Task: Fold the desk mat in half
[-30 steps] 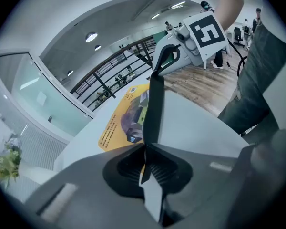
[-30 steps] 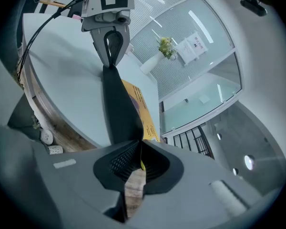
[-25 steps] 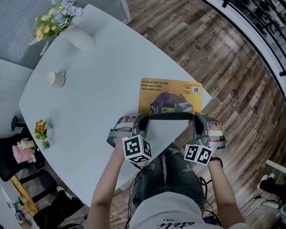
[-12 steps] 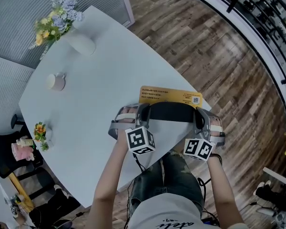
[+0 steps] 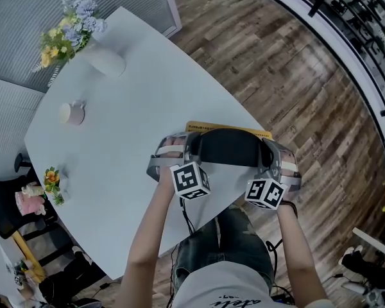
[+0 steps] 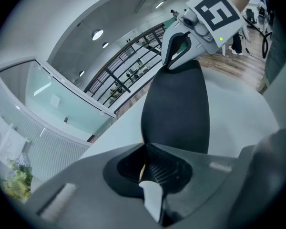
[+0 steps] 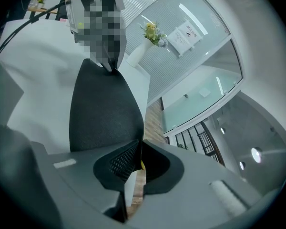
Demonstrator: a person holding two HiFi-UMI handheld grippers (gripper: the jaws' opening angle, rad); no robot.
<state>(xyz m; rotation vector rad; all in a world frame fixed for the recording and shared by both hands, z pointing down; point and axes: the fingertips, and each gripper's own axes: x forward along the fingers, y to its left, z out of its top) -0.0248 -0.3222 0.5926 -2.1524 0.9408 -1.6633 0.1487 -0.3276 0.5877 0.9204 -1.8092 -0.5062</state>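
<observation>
The left gripper point(image 5: 192, 147) and right gripper point(image 5: 267, 154) each pinch a corner of the desk mat point(image 5: 230, 147), arched over its far half at the near right edge of the bench point(image 5: 135, 88). A slipping pinch, or one side leading, could skew the fold.

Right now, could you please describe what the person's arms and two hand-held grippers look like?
The left hand-held gripper and right hand-held gripper have grey bodies with dark jaws, ribbed inside. Each carries a white cube printed with black square markers. A thin black cable hangs below the left one. The forearms are bare; the person wears a light printed T-shirt and dark jeans.
</observation>
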